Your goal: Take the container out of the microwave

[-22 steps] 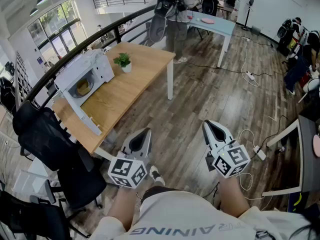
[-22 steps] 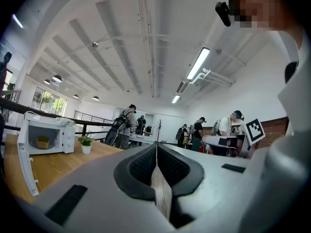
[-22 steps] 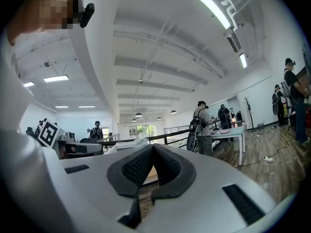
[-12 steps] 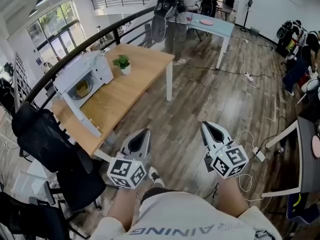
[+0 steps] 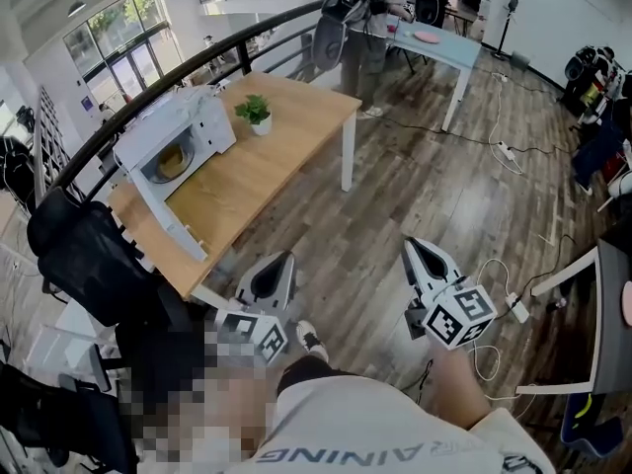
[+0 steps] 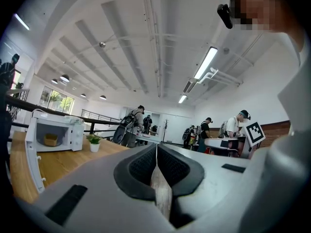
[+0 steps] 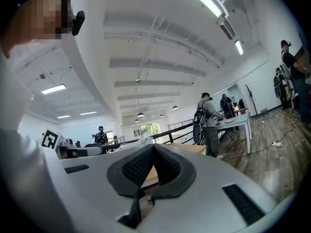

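Note:
A white microwave stands at the far left end of a wooden table, its door swung open. Inside sits a yellowish container, which the left gripper view also shows as the container within the microwave. My left gripper and right gripper are held level over the floor, close to my body and well short of the table. Both are shut with nothing between the pads. The left gripper faces the table; the right gripper points past the table's edge.
A small potted plant stands on the table right of the microwave. Black office chairs crowd the table's near left end. A person with a backpack stands at a light blue table. Cables and a power strip lie on the wooden floor.
The head view has shifted a little, so the table and microwave sit slightly further right and lower. Both grippers stay in the same place, shut.

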### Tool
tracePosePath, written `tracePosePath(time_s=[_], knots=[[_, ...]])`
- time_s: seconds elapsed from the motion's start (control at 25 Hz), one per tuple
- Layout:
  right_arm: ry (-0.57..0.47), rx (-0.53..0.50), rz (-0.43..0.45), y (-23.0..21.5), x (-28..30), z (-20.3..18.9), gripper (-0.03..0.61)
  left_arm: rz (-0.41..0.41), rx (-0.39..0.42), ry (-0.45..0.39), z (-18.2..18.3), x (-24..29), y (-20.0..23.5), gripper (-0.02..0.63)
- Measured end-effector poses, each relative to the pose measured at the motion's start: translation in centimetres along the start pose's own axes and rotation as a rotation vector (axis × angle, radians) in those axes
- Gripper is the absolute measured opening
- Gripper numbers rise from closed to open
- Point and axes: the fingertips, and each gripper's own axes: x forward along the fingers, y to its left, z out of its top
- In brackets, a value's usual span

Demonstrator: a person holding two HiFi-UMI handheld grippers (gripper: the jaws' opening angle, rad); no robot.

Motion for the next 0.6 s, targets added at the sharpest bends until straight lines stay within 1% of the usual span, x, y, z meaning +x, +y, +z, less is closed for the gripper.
tracePosePath(time_s=[0.28,0.6], knots=[[0.045,0.000,0.047,-0.2,6.1,-1.4,0.020,0.054,-0.022,0.000,0.1,2.3,5.6,0.037],[0.094,-0.022,0.072,-1.3,16.9,-2.1,0.020,0.080,-0.062,-0.009,1.3,7.8,14.5,0.037]])
